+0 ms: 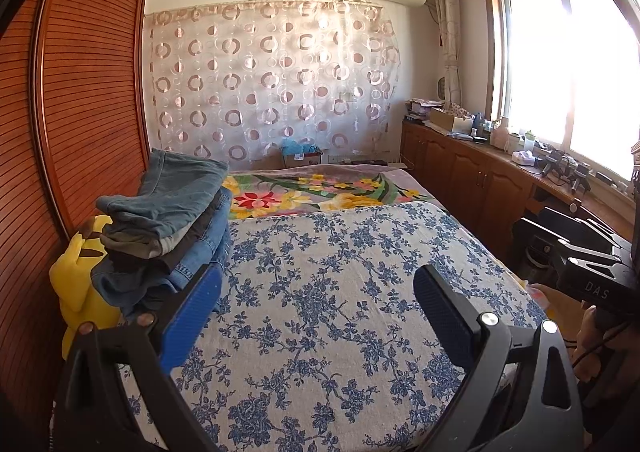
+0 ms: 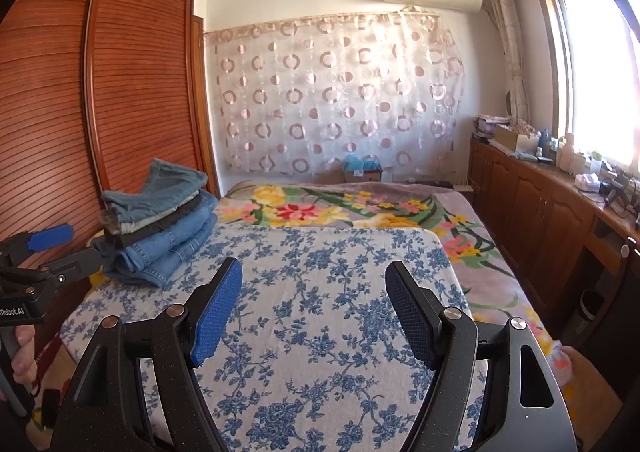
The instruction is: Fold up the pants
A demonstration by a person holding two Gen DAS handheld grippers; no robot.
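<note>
So both grippers are just hovering over the blue floral sheet right now, nothing in either one. The left gripper has its jaws spread wide, and the right gripper is the same, wide and empty. The pants are all in a folded stack at the sheet's far left corner, up against the wooden wardrobe, with a yellow plush toy wedged beside them. No loose pair is lying on the sheet, so I'd guess this is between pairs, or the whole job's done. The next move probably means fetching an unfolded pair from somewhere out of view and spreading it flat on the sheet.
</note>
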